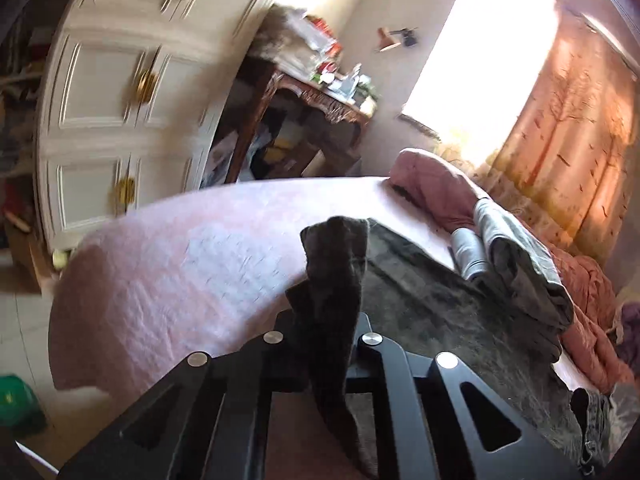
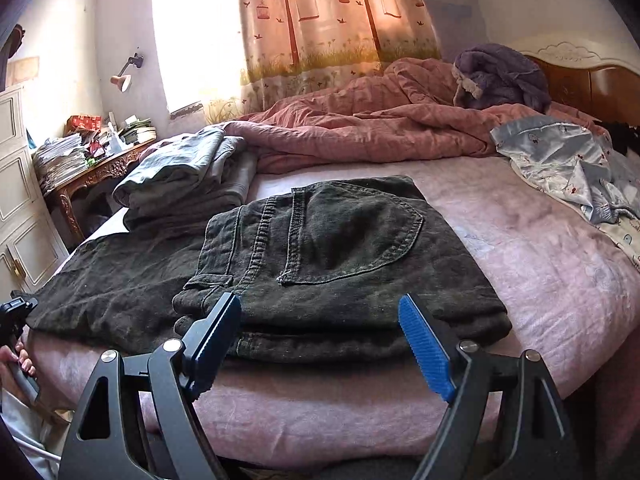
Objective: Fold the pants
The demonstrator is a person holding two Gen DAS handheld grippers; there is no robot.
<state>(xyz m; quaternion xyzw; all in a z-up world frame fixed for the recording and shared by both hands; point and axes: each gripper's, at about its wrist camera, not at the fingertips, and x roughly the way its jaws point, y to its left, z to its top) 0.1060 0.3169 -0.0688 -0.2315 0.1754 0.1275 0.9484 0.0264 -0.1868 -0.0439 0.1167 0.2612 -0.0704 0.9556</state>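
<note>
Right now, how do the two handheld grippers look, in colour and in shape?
The right gripper has black metal linkage arms with triangular cut-outs and round silver pivot pins; its flat fingers carry ribbed blue pads. The left gripper shows the same black linkage with cut-outs and silver pins; its pads are hidden. No cables or markings are visible on either.

No writing can be read in either view; the red box [image 2: 83,122] on the desk [image 2: 105,171] perhaps carries print, too blurred to tell.
</note>
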